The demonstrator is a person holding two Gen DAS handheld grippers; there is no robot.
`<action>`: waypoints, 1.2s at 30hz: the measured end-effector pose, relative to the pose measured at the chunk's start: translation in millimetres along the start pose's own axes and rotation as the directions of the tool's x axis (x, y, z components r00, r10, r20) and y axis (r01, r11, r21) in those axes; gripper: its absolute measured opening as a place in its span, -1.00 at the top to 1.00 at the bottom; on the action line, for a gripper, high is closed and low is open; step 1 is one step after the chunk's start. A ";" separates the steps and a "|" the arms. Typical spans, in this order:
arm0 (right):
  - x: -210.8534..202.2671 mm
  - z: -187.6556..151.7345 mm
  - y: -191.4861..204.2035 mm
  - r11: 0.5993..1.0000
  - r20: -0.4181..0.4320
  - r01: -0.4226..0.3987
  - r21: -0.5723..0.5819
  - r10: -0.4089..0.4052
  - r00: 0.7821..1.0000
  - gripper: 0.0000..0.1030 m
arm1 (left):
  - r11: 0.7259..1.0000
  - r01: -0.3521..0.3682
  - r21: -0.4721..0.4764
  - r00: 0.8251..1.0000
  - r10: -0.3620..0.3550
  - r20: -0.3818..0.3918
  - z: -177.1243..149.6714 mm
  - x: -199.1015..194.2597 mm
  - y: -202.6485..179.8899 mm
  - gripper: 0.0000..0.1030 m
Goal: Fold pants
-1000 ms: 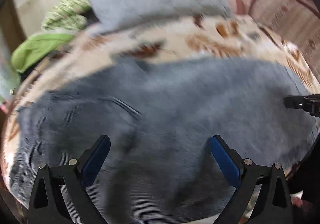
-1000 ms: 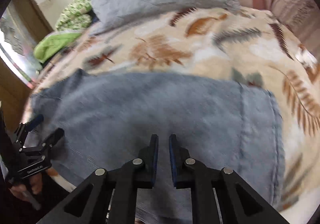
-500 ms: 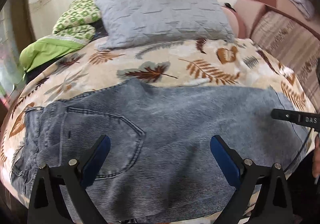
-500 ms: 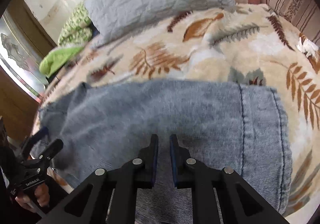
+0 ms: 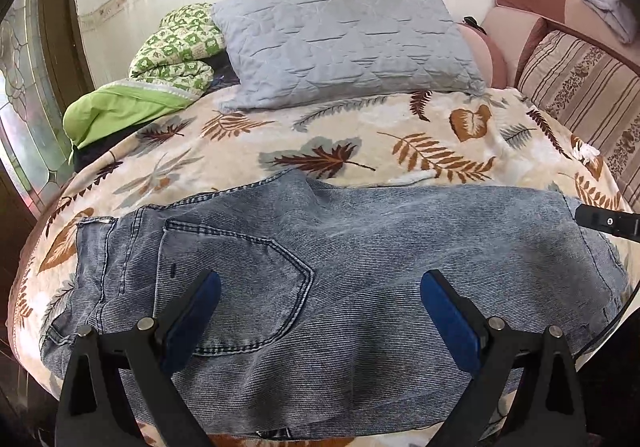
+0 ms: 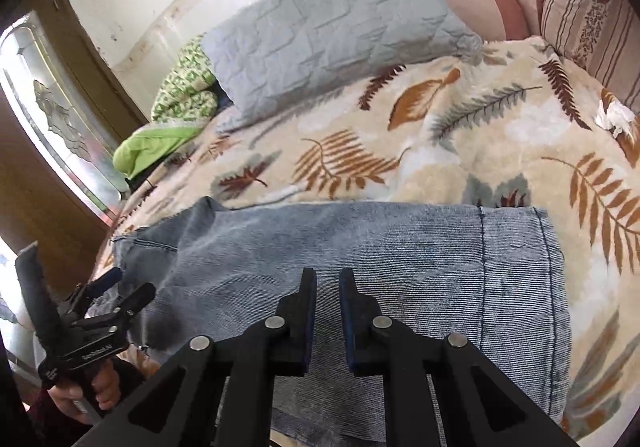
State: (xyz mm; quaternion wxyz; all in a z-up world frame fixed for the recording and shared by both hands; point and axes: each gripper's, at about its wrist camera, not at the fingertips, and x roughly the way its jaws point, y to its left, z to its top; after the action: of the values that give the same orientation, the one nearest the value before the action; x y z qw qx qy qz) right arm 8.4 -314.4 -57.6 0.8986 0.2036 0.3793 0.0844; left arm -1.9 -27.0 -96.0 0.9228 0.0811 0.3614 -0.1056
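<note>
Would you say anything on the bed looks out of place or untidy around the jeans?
One small thing: a crumpled white tissue lies loose on the leaf-print blanket near the striped cushion, apart from the jeans. The jeans themselves lie flat, already folded leg over leg. Nothing looks damaged.

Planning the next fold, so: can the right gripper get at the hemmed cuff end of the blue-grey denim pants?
Probably yes. The right gripper hangs over the blue-grey denim pants, jaws nearly shut and holding nothing, and the hemmed cuff end lies flat, uncovered on the leaf-print blanket. It would need to open first.
</note>
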 end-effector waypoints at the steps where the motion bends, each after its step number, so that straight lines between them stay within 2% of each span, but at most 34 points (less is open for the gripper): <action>1: -2.9 -0.2 0.0 1.000 0.006 -0.007 -0.002 0.007 1.000 0.73 | 1.000 -0.003 -0.002 1.000 0.003 0.005 0.5 -2.4 0.1 -0.94; 4: -11.1 -1.4 0.2 1.000 0.023 -0.022 -0.014 0.023 0.999 0.73 | 1.000 -0.025 -0.017 0.999 0.025 0.023 4.0 -11.6 6.1 -0.94; 7: -15.7 -3.4 -2.1 1.000 0.028 -0.016 -0.021 0.017 0.999 0.72 | 0.995 -0.055 -0.086 0.998 0.058 0.035 9.3 -22.4 25.4 -0.94; 13: -17.7 -2.5 -13.6 1.000 0.025 -0.007 0.020 0.006 1.000 0.72 | 0.957 -0.169 -0.234 0.984 0.179 0.021 8.8 -39.8 73.4 -0.94; 17: -18.0 -1.4 -15.3 0.999 0.028 -0.008 0.035 0.007 1.000 0.72 | 0.937 -0.228 -0.265 0.971 0.241 0.016 6.7 -47.6 92.8 -0.94; 23: -20.0 -4.7 -8.4 1.000 0.019 -0.011 0.019 0.010 1.000 0.72 | 0.925 -0.265 -0.271 0.958 0.284 0.032 6.0 -60.2 104.0 -0.94; 26: -22.9 -8.2 -7.7 1.000 0.011 -0.011 0.017 0.011 1.000 0.72 | 0.914 -0.296 -0.278 0.946 0.321 0.045 7.3 -69.4 112.2 -0.94; 36: -29.8 -11.7 -17.5 0.999 0.000 -0.007 0.052 0.007 1.000 0.72 | 0.845 -0.430 -0.316 0.879 0.472 0.067 11.4 -104.5 148.9 -0.94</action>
State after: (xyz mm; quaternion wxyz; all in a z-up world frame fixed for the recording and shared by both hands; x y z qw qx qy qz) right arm -20.9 -335.8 -53.2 0.8927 0.2282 0.3809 0.0775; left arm -31.6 128.3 -5.2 0.9466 0.0191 0.2770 0.1638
